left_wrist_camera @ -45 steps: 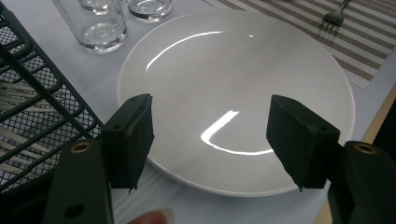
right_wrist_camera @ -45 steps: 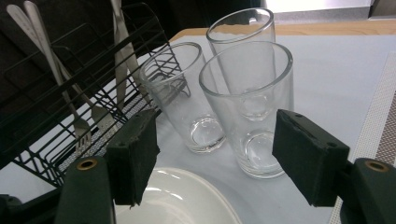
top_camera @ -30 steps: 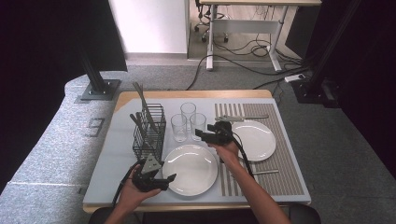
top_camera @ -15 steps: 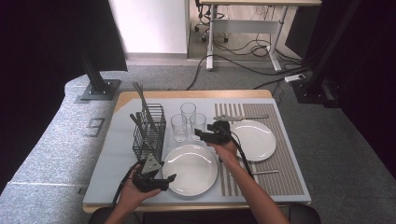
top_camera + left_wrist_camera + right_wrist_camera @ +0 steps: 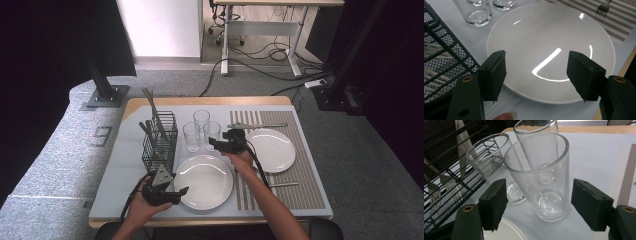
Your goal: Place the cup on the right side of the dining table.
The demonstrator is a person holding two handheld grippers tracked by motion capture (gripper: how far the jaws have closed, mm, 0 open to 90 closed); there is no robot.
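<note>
My right gripper [image 5: 215, 144] points left at three clear glasses near the table's middle. In the right gripper view it [image 5: 540, 186] stands open, and the nearest glass [image 5: 541, 177] [image 5: 212, 134] stands upright between and just past its pads, untouched. A second glass [image 5: 491, 162] stands left of it and a third [image 5: 536, 127] behind. My left gripper [image 5: 180, 192] rests at the front left. It [image 5: 537, 71] is open, with the near rim of a white plate [image 5: 549, 37] [image 5: 205, 181] under its jaws.
A black wire cutlery basket [image 5: 160, 142] with forks stands left of the glasses. On the striped placemat [image 5: 295, 175] at the right lie a second white plate [image 5: 274, 149], a utensil [image 5: 257, 125] behind it and another [image 5: 280, 184] in front.
My right gripper has edged a little left toward the glasses. The left gripper has stayed put.
</note>
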